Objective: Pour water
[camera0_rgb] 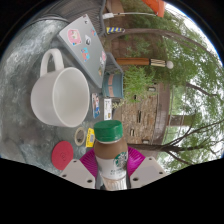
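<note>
Gripper [113, 168] is closed on a bottle [112, 152] w/ green cap & brown label; both pink pads [88, 162] press its sides. Bottle's long axis runs straight up btwn fingers in gripper view, cap pointing away from them. Whole scene looks rotated: grey table [30, 50] tilts steeply, white mug [58, 95] lies just beyond bottle, mouth facing camera, handle toward a sticker-covered laptop [85, 45]. Trees behind.

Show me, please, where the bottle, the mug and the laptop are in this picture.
bottle [112, 152]: gripper view, on its label, between the hand-held gripper's fingers.
mug [62, 99]: gripper view, inside its white bowl.
laptop [84, 42]: gripper view, on its stickered lid.
</note>
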A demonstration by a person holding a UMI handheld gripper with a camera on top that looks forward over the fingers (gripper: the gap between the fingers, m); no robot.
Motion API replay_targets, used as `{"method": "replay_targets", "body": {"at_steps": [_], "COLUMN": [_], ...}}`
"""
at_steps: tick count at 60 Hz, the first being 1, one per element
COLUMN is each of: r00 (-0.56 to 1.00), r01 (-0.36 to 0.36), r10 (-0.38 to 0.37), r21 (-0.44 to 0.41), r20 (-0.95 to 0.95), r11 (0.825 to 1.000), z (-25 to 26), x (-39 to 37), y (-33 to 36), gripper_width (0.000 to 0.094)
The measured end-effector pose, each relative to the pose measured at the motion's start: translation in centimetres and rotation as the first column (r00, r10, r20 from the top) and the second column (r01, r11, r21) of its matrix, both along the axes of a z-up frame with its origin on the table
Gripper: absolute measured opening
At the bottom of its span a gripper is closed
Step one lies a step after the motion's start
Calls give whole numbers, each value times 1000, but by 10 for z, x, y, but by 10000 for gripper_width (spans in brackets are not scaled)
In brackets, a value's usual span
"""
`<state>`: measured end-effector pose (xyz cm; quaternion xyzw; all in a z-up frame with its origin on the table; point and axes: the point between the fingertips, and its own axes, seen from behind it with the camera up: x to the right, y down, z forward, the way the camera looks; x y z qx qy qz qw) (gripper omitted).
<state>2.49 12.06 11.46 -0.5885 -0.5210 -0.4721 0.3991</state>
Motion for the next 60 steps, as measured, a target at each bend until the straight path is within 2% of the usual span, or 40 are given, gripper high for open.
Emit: {"method": "replay_targets", "body": {"at_steps": [7, 11, 12, 14, 15, 19, 20, 21, 24, 25, 37, 44, 46, 48, 51, 56, 57, 60], "r00": [947, 919, 907, 885, 876, 831, 815, 809, 778, 764, 790, 892, 939, 981, 986, 840, 794, 643], "r01": [-61, -76, -91, -83, -63, -94, -116, -102, -103, -117, -145, -175, -174, -144, -128, -116, -117, -114], "r10": [73, 88, 121, 121, 85, 122, 168, 133, 142, 189, 208, 209, 197, 152, 126, 101, 110, 83], "r21": [-48, -45, -92, -102, -62, -80, -128, -86, -99, -155, -154, -121, -104, -68, -17, 6, 28, 12], "r20": [312, 384, 404, 449, 475, 543, 555, 573, 612, 616, 577, 400, 283, 125, -108, -533, -597, -761], "r11": [997, 996, 992, 991, 996, 992, 985, 991, 990, 981, 977, 977, 979, 987, 992, 993, 993, 993], "z": [5, 15, 17, 20, 20, 24, 28, 25, 26, 29, 28, 33, 36, 42, 55, 56, 61, 52], "x": [-7, -14, -14, -13, -15, -23, -23, -24, -22, -24, -23, -27, -32, -29, -34, -42, -49, -49], "y": [2, 1, 12, 11, 5, 2, 7, 5, 6, 14, 12, 11, 15, 14, 15, 8, 5, 3], "gripper_width": [342, 341, 342, 342, 341, 341, 341, 341, 343, 343, 343, 343, 343, 344, 347, 347, 347, 347]}}
